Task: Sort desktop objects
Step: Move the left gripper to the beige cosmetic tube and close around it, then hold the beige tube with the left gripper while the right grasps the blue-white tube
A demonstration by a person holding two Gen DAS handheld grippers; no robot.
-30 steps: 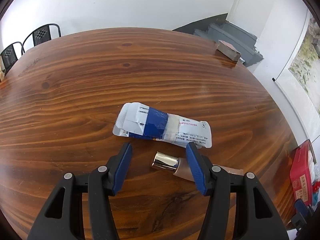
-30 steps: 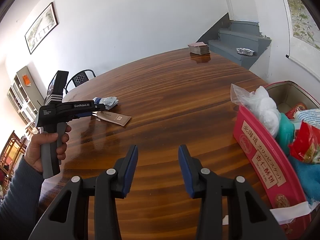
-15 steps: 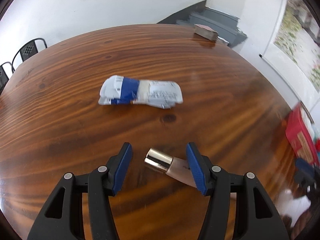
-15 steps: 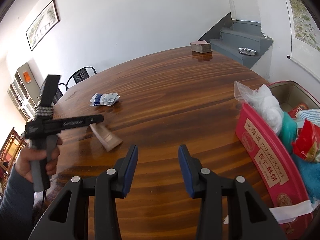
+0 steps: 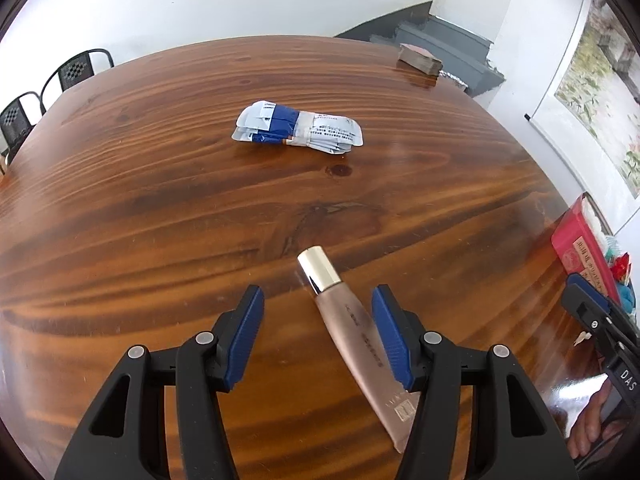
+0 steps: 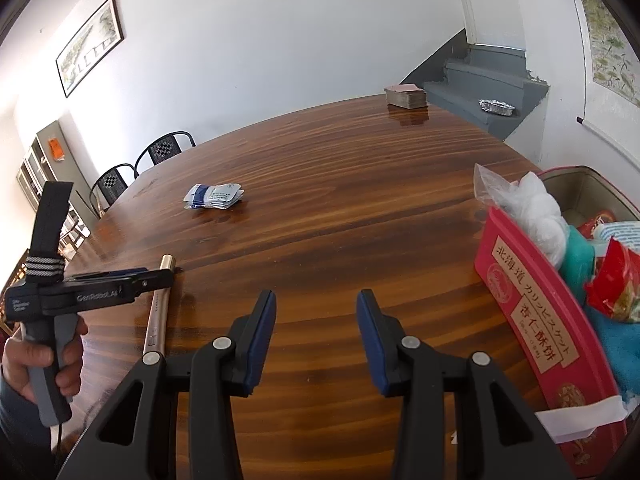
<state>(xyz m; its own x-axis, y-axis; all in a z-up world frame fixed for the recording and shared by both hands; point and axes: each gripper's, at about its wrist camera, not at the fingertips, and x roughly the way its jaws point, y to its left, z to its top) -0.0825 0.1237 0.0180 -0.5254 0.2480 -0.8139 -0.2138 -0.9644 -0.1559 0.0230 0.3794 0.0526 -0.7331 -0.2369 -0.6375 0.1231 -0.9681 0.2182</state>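
A beige cosmetic tube with a shiny gold cap lies on the wooden table, cap pointing away. It sits between the fingers of my left gripper, close against the right finger; the left finger is well clear of it, so the jaws stand open. The right wrist view shows the tube flat under my left gripper. A bundle of blue-and-white packets lies farther out on the table. My right gripper hovers open over bare wood, nothing between its fingers.
A red tin box stuffed with bags and cloths stands at the table's right edge. A stack of cards sits at the far edge. Black chairs stand beyond the left rim, grey steps behind.
My left gripper has pulled back from the packet bundle toward the near edge. The tube came along with it and swung round until its cap points away. The right gripper stayed still.
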